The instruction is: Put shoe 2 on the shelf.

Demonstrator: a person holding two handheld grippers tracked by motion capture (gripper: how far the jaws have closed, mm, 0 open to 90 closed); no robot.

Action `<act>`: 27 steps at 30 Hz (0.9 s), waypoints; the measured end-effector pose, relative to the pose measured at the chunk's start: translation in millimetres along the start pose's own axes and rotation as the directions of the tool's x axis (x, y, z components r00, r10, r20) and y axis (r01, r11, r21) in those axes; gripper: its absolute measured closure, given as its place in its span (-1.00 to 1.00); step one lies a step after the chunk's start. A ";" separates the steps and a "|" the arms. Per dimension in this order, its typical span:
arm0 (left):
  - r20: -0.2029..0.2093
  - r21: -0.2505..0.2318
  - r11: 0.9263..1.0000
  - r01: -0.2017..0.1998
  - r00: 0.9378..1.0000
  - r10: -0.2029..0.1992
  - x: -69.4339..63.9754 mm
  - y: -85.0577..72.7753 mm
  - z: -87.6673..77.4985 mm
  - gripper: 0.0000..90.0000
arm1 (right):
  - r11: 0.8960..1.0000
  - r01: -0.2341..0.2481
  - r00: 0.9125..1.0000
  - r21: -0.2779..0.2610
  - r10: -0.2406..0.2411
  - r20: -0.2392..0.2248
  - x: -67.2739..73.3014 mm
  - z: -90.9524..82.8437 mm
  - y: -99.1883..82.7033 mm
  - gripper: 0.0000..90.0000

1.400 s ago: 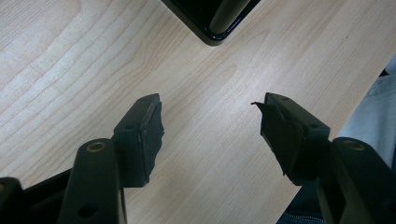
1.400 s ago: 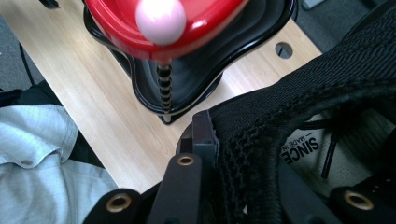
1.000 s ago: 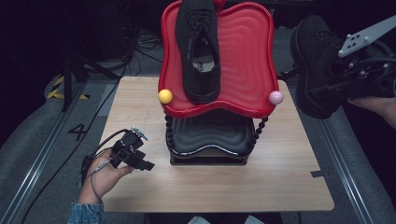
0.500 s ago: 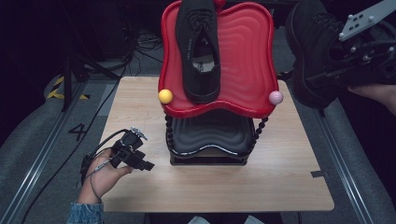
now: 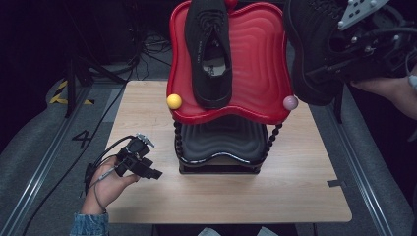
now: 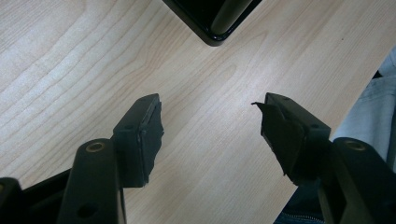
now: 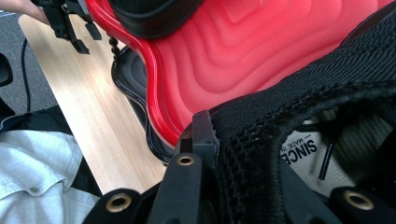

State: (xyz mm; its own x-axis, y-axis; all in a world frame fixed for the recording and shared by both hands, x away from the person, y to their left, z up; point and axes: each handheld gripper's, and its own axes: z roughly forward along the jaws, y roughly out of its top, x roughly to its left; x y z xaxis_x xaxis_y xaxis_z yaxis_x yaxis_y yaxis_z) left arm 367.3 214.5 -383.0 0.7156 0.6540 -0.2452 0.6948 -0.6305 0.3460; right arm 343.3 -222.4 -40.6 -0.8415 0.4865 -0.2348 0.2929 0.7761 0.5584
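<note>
— Black shoe point(image 5: 310, 49) is hanging off the desk's far right corner; why?
— Right tool point(image 5: 339, 56) is clenching its collar, keeping the sole free to land on the red tray point(image 5: 255, 59) beside its mate point(image 5: 209, 54).
— And the left tool point(image 5: 147, 169)?
— Released, idling near the desk's point(image 5: 221, 191) near left corner.

Reading "SINCE" in black capitals, with "MADE IN" in smaller letters just beside it, on the pale insole point(image 7: 312, 150) of the held black shoe point(image 7: 299, 116) in the right gripper view. Showing a black "4" on the grey floor point(image 5: 34, 162) left of the table in the high view. Carrying small pale print along the inner lining of the shoe on the red tray point(image 5: 209, 54), too small for reading.
</note>
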 end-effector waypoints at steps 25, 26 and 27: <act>0.009 -0.002 1.000 0.000 1.000 0.000 1.7 -1.0 0.7 -0.14 | 0.995 0.095 0.995 -0.015 -0.096 -0.025 17.3 31.3 47.8 0.90; 0.009 -0.001 1.000 0.001 1.000 -0.001 1.8 -1.0 0.8 -0.14 | 0.995 0.096 0.995 -0.014 -0.097 -0.028 18.4 33.8 49.4 0.90; 0.008 -0.001 1.000 0.000 1.000 0.000 1.8 -1.0 0.9 -0.14 | 0.995 0.102 0.994 -0.014 -0.102 -0.026 18.9 36.0 50.7 0.90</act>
State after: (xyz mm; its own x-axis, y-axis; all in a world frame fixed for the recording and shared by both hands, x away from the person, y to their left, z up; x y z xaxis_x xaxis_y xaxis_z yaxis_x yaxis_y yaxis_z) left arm 367.9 215.9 -384.6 0.7159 0.6509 -0.2525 0.6950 -0.6300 0.3465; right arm 358.5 -159.4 -45.3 -0.8787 0.3938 -0.2697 0.1990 0.8160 0.5427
